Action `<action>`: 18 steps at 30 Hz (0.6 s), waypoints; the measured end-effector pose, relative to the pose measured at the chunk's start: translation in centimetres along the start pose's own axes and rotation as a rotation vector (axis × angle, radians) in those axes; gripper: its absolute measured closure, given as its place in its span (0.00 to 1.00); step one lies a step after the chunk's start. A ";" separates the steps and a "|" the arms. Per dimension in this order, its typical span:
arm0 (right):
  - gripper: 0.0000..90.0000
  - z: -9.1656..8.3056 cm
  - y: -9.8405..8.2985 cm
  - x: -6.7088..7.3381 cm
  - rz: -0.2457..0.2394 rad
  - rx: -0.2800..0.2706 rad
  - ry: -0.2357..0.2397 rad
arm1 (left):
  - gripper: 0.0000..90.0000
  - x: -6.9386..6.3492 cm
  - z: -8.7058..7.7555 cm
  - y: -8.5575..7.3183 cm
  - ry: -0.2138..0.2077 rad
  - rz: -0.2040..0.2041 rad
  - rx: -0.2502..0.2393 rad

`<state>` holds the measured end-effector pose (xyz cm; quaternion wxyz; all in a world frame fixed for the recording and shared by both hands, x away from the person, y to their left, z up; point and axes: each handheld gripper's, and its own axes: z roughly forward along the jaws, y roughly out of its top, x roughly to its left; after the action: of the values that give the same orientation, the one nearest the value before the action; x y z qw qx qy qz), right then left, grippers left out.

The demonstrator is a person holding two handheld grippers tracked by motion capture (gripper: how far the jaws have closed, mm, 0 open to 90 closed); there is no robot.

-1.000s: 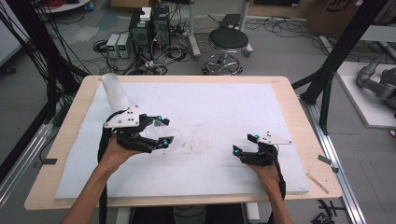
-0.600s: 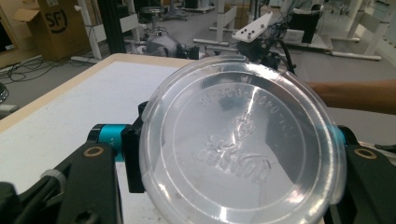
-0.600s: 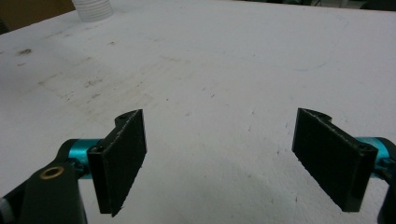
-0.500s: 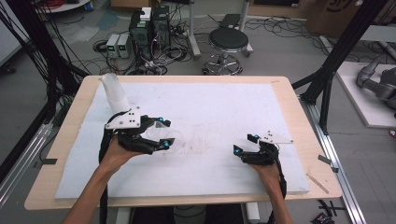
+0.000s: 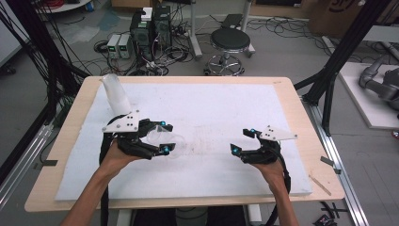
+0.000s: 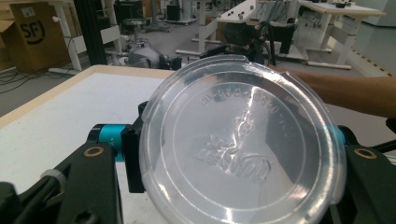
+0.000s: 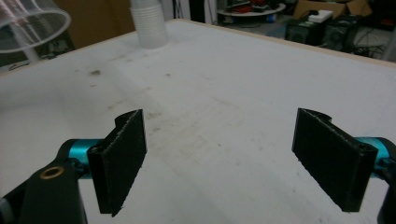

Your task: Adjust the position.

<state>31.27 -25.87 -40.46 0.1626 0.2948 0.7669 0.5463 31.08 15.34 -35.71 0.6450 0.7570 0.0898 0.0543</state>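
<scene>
High view, count: two grippers, one loose clear plastic cup [image 5: 165,140], one stack of cups [image 5: 116,94] at the table's far left.
High view, left gripper [image 5: 162,138]: jaws closed on the cup, which lies sideways above the white mat [image 5: 216,108], left of centre.
High view, right gripper [image 5: 241,140]: jaws wide apart, nothing between them, well apart from the cup.
Left gripper view, cup [image 6: 240,144]: transparent, round bottom toward the camera, embossed marks on it, clamped between both jaws.
Right gripper view, right gripper [image 7: 219,156]: both pads spread wide over bare mat; cup's rim [image 7: 30,23] at top left, stack [image 7: 148,23] beyond.
</scene>
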 end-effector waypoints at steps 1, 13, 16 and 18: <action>0.20 0.0 0.5 0.5 -0.013 0.001 0.025 | 0.42 0.0 0.1 0.0 -0.005 -0.001 -0.004; 0.20 0.6 3.7 2.5 -0.089 0.015 0.193 | 0.42 -0.7 0.9 0.3 -0.053 -0.005 -0.030; 0.20 1.0 4.4 3.2 -0.114 0.014 0.237 | 0.42 -0.8 1.0 0.4 -0.061 -0.002 -0.035; 0.20 1.3 4.9 3.6 -0.129 0.015 0.254 | 0.42 -0.9 1.2 0.4 -0.071 -0.003 -0.041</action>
<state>30.59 -21.50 -36.12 0.0970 0.1747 0.8028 0.5618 30.46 13.93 -35.44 0.6631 0.7450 0.0669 0.0282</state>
